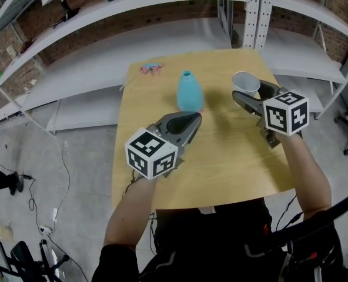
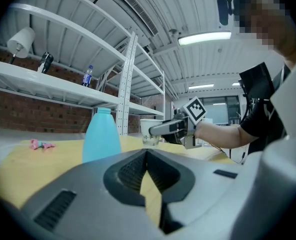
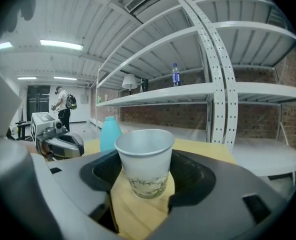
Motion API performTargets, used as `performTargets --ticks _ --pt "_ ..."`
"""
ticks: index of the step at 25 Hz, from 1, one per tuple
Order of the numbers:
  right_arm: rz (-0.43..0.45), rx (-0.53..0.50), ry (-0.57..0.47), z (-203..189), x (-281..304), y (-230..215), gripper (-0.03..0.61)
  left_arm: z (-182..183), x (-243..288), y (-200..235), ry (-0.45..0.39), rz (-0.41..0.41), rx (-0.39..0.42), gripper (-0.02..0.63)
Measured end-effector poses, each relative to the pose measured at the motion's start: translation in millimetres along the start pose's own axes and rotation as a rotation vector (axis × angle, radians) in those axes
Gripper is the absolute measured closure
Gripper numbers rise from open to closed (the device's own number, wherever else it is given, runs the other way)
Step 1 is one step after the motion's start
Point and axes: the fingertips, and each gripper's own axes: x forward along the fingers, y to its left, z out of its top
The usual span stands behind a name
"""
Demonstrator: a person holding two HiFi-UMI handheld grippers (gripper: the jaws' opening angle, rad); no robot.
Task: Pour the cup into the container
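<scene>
The cup (image 3: 147,164), white paper with a faint leaf print low on its wall, stands upright on the table (image 1: 221,157), open mouth up. In the head view it is at the upper right of the tabletop, close to the right edge and the far corner. The right gripper (image 1: 248,90) has its jaws spread wide, one on each side of the cup. Bare wood shows between the cup's lower wall and the jaws, so they frame it closely without a clear squeeze.

The container (image 1: 189,91), a pale blue narrow-necked bottle shape, stands upright near the top centre of the tabletop, left of the cup in the frame. A strip of bare wood lies between them, and they do not touch.

The left gripper (image 1: 193,121) hovers just below the container in the frame. Its jaws are drawn together at the tips with nothing between them.

The lower half of the tabletop is bare. A small pink object (image 1: 151,69) lies at the upper left corner, near the far edge. White shelving (image 1: 259,13) rises just beyond the far edge, and grey floor lies off the left edge.

Counted: one cup, one container, one pink object, two grippers.
</scene>
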Motion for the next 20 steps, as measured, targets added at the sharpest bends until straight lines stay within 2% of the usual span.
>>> performTargets --ticks 8,16,20 --pt "0.016 -0.127 0.015 34.3 17.7 23.0 0.273 -1.0 -5.7 -6.4 -0.002 0.001 0.001 0.612" --pt "0.005 -0.320 0.076 50.1 33.7 41.6 0.273 -2.4 -10.4 -9.2 -0.004 0.012 0.001 0.612" --pt "0.010 -0.377 0.096 56.7 40.8 50.6 0.273 -3.9 -14.4 -8.5 -0.004 0.032 -0.002 0.612"
